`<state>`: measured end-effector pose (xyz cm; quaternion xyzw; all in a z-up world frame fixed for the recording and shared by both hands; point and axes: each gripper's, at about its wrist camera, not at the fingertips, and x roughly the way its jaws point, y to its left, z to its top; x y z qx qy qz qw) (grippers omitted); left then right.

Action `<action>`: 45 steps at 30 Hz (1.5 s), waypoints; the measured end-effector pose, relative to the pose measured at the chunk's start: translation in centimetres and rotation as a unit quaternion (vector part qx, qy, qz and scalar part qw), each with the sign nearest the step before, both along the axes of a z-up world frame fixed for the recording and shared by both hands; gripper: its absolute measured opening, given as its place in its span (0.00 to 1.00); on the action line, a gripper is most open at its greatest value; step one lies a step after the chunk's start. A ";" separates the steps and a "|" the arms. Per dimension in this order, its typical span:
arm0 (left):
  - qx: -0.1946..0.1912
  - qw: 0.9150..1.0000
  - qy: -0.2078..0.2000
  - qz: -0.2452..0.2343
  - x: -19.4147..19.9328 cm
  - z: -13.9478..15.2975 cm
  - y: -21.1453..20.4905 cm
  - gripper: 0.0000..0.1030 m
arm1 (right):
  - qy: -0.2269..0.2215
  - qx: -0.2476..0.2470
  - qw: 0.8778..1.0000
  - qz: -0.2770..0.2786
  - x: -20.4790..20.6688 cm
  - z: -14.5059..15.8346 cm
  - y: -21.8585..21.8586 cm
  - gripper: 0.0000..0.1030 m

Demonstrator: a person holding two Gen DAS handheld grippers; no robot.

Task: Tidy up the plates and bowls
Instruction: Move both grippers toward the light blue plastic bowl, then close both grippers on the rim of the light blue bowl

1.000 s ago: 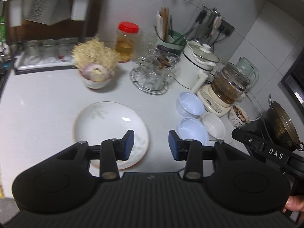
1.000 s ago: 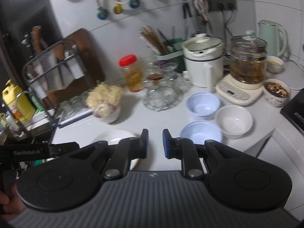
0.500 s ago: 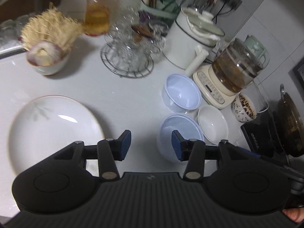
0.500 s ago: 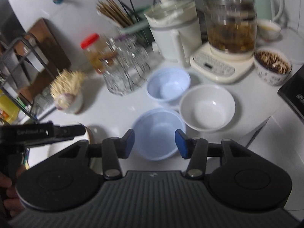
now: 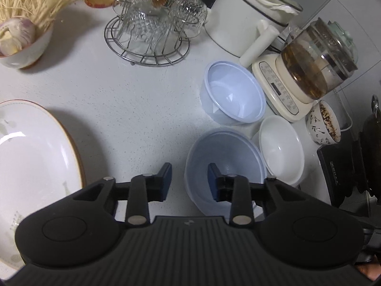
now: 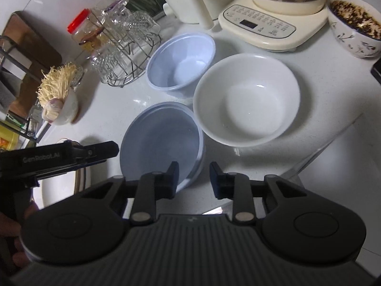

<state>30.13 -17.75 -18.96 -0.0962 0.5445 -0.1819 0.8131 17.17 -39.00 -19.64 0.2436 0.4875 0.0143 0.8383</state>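
Both grippers are closing in on the near blue plastic bowl (image 6: 162, 138). The left gripper (image 5: 189, 181) and right gripper (image 6: 193, 178) each straddle its rim, fingers narrowed and just closing, not yet pressing. Next: pinch the rim and lift it, likely into the other blue bowl (image 6: 181, 59) behind it.

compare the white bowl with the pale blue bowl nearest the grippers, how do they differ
The white bowl is opaque and glossy; the near blue bowl is pale blue and looks like thin, slightly see-through plastic. The white bowl has a plain rounded rim, the blue one a stepped, ridged rim. The white bowl sits clear of both grippers, while the blue one's rim lies between the right gripper's open fingers. Both stand upright, empty, side by side on the counter.
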 end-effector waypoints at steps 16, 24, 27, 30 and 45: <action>-0.014 0.999 0.031 -0.012 1.3 -1.7 -0.5 0.18 | 0.019 0.044 0.999 0.019 2.0 -1.2 -0.8 0.14; -0.018 0.999 0.030 0.018 1.0 -0.3 1.5 0.18 | 0.006 0.038 0.997 0.063 2.9 0.1 0.3 0.14; -0.009 0.999 0.019 0.036 0.6 0.7 2.7 0.18 | 0.000 0.040 0.995 0.086 3.6 0.6 1.5 0.14; -0.008 0.998 0.013 0.060 0.3 1.2 4.4 0.18 | -0.003 0.041 0.993 0.112 4.6 0.7 2.7 0.14; 0.000 0.990 0.017 0.141 -1.2 0.3 7.4 0.18 | 0.009 0.020 0.979 0.203 6.4 -0.4 6.3 0.15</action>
